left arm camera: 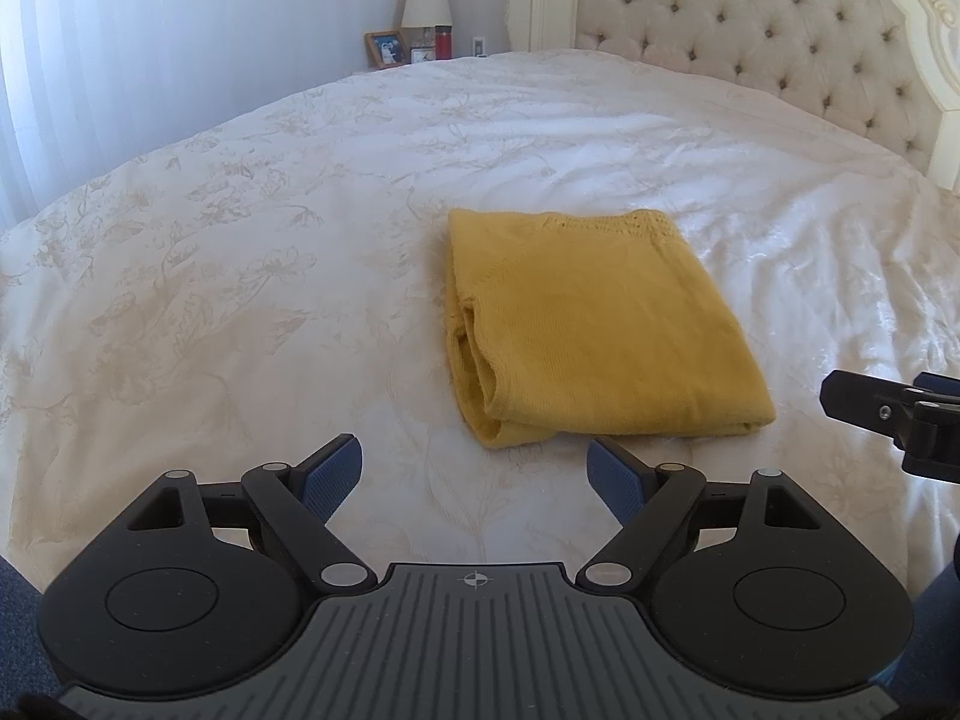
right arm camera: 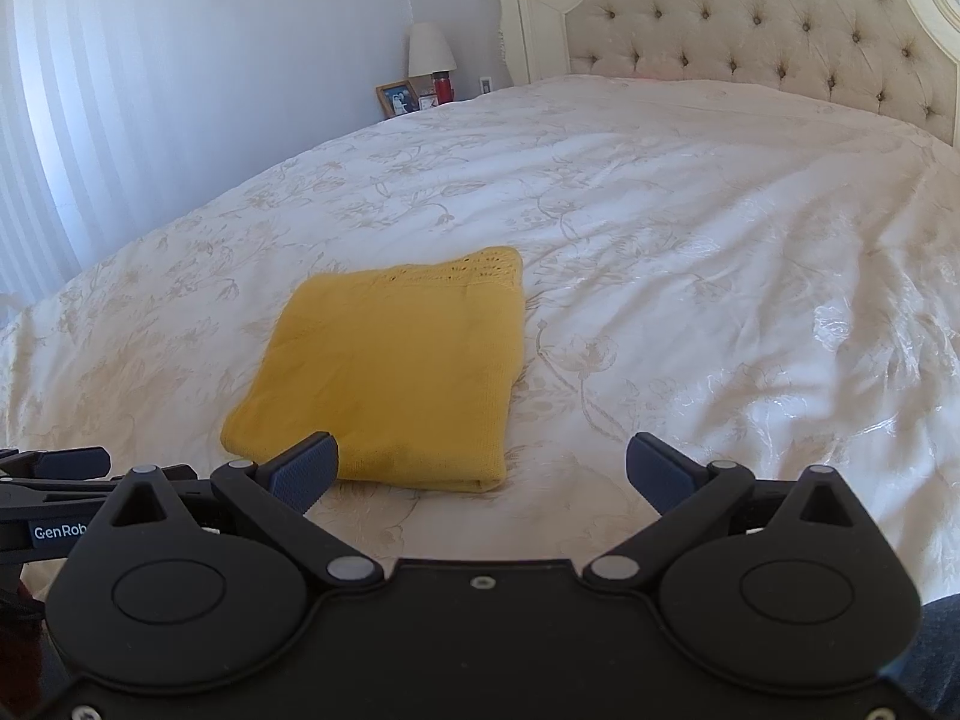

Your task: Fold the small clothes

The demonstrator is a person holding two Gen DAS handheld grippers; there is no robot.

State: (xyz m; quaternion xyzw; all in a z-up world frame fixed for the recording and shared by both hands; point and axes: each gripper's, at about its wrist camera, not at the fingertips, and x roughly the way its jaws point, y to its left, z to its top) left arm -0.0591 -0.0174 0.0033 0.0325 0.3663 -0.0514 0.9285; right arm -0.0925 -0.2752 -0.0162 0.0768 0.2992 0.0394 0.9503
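1. Bedroom light falls across a wide bed [left arm camera: 252,252] with a cream floral cover, and my one task item lies on it: a yellow knit garment [left arm camera: 600,330], already folded into a thick, roughly square packet, resting flat near the edge closest to me.
2. I judge the garment light and soft; a knit like this should slump and unfold if lifted by a single layer. It looks grippy rather than slippery, and not fragile.
3. On the packet's left side, in the left wrist view, I see stacked layer edges and a tucked sleeve or hem; the near edge is a rounded fold. If it needs another fold or a move, I would pinch through all layers at the two near corners, one per gripper.
4. My left gripper [left arm camera: 477,468] hangs just short of the near edge, its jaws spread wide, holding nothing and not touching the cloth.
5. My right gripper [right arm camera: 483,465] is likewise spread and empty, hovering near the packet's right near corner; its left finger overlaps the cloth in view, though I cannot tell whether it touches.
6. No containers are in play. Beyond the bed, a tufted headboard [right arm camera: 750,18] stands at the far end, with a lamp [right arm camera: 429,51], a framed photo [right arm camera: 397,97] and a small red object I cannot identify on a nightstand.
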